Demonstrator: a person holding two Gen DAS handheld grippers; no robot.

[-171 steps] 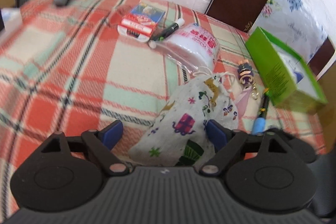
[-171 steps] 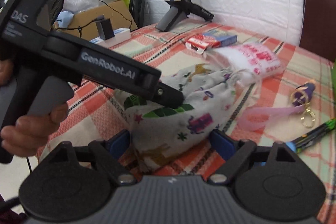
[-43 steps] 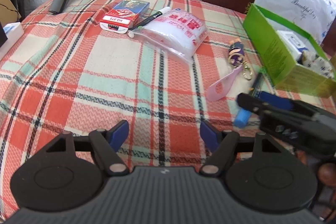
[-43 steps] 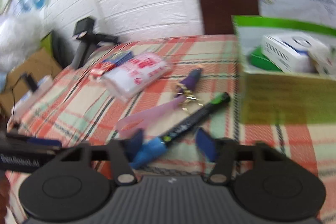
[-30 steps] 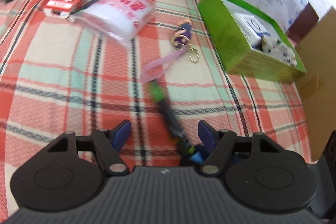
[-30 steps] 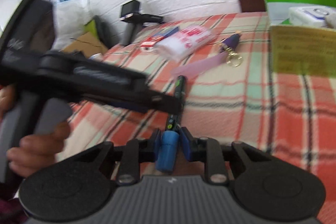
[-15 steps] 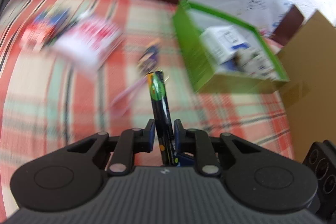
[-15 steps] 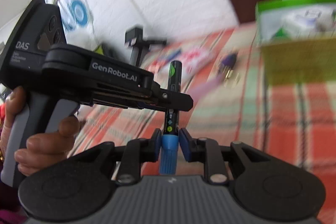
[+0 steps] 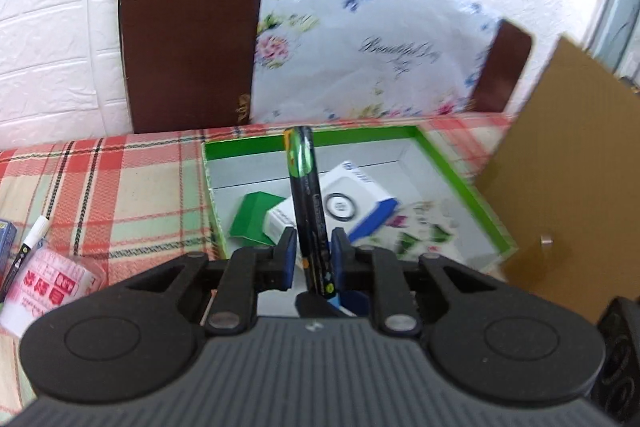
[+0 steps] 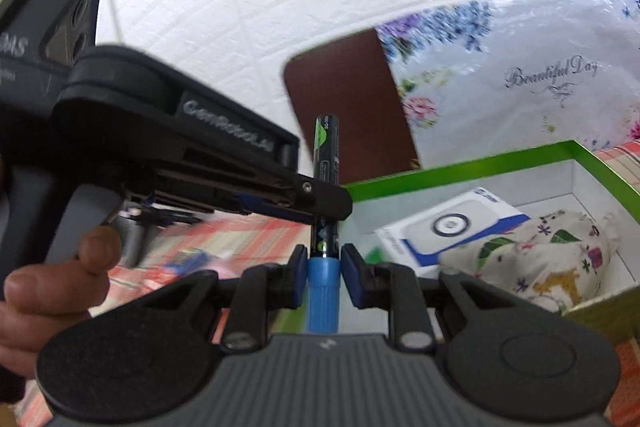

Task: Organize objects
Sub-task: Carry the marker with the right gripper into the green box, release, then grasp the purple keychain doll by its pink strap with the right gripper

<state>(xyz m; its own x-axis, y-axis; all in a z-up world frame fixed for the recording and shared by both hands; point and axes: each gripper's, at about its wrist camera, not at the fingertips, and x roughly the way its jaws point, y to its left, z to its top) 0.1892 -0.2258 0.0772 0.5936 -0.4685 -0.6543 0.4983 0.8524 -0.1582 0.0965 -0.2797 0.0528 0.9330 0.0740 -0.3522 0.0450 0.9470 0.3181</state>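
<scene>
From the left wrist view, we see our left gripper (image 9: 313, 254) clamped on the black barrel of a marker (image 9: 308, 195), which stands nearly upright between the blue pads and points toward twelve o'clock, its green-banded end up. Behind it sits the green box (image 9: 460, 171), open-topped with a white interior, holding a white and blue carton (image 9: 352, 203), a green card (image 9: 250, 221) at its nine o'clock, and a printed cloth pouch (image 9: 424, 231) at its three o'clock. The box rests on a plaid tablecloth (image 9: 120, 187). At eight o'clock in the frame lie a pink-printed packet (image 9: 44, 283) and a white-capped pen (image 9: 28, 247). A brown chair back (image 9: 188, 39) and a floral plastic bag (image 9: 360, 43) stand beyond the table at twelve o'clock, and a cardboard panel (image 9: 568, 179) rises at three o'clock. From the right wrist view, our right gripper (image 10: 323, 277) pinches the marker's blue cap (image 10: 322, 297) between its pads, the black barrel (image 10: 326, 155) rising toward twelve o'clock. The left gripper (image 10: 316, 197) reaches in from nine o'clock and closes on the barrel just above the cap, held by the left hand (image 10: 52, 283) at eight o'clock. So both tools hold the marker at once, lifted in front of the box. At three o'clock the green box (image 10: 460, 165) shows the carton (image 10: 452, 227) and the pouch (image 10: 532, 263) lying side by side, touching, inside it.
</scene>
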